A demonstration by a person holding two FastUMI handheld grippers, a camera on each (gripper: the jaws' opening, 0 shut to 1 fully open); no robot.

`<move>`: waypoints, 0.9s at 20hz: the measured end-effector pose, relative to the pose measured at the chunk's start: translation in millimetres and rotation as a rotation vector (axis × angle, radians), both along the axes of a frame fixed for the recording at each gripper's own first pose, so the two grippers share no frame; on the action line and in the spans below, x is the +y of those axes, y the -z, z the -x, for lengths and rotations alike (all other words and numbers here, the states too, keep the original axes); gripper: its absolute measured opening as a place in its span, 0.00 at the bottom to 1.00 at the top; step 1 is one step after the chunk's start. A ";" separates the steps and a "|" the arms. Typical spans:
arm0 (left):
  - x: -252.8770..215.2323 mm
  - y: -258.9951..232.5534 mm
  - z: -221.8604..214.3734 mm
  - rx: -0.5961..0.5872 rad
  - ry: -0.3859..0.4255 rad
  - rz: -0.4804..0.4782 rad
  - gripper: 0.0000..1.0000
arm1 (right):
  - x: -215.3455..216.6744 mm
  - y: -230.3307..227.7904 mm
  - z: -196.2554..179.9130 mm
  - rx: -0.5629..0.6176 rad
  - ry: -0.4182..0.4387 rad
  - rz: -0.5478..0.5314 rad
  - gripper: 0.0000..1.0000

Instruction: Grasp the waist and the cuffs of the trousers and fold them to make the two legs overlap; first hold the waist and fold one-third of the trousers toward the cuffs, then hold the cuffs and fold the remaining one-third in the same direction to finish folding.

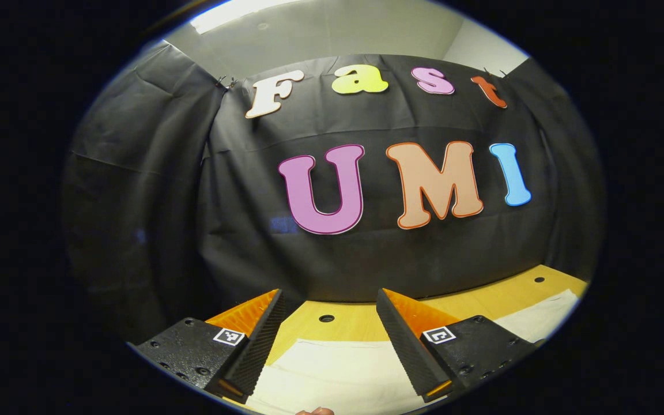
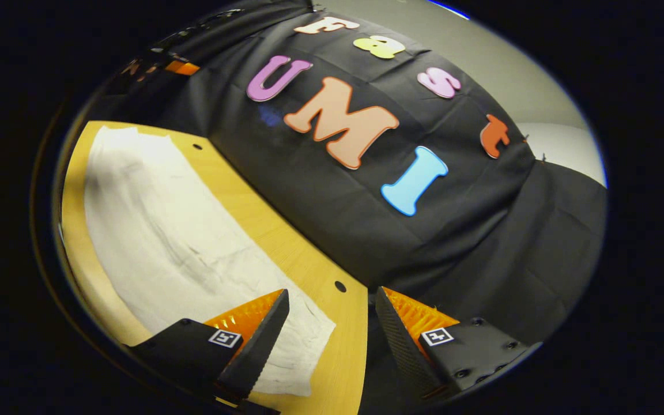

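Note:
White trousers (image 2: 176, 236) lie spread lengthwise on a wooden table (image 2: 263, 230), running from the far left toward the near end below my right gripper (image 2: 332, 305). That gripper hangs open above the table's near corner, its left finger over the cloth's end, nothing between the fingers. In the left gripper view the same white trousers (image 1: 338, 374) lie under my left gripper (image 1: 329, 305), which is open and held above the cloth, gripping nothing. Another stretch of the white cloth (image 1: 539, 317) shows at the right.
The black booth wall stands close behind the table's far edge (image 1: 482, 300). Small round holes (image 1: 326, 318) mark the tabletop near that edge. A fingertip (image 1: 314, 411) peeks in at the bottom of the left gripper view.

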State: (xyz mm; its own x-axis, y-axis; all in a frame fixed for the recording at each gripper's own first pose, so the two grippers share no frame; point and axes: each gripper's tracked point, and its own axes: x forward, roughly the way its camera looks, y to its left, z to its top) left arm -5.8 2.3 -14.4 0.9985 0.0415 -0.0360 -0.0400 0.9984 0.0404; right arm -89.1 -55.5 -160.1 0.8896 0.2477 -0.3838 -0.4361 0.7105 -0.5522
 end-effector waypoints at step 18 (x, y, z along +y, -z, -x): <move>8.4 20.0 11.3 0.041 -0.019 -0.050 0.96 | -9.2 135.8 98.5 0.284 -0.337 0.364 0.98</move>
State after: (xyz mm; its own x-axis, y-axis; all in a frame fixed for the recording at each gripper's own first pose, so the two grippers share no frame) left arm -17.1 10.7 -34.5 0.9952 0.0629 -0.0745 -0.0559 0.9942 0.0920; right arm -187.7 -64.6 -295.9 0.6337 0.3069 -0.7101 -0.7728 0.2921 -0.5634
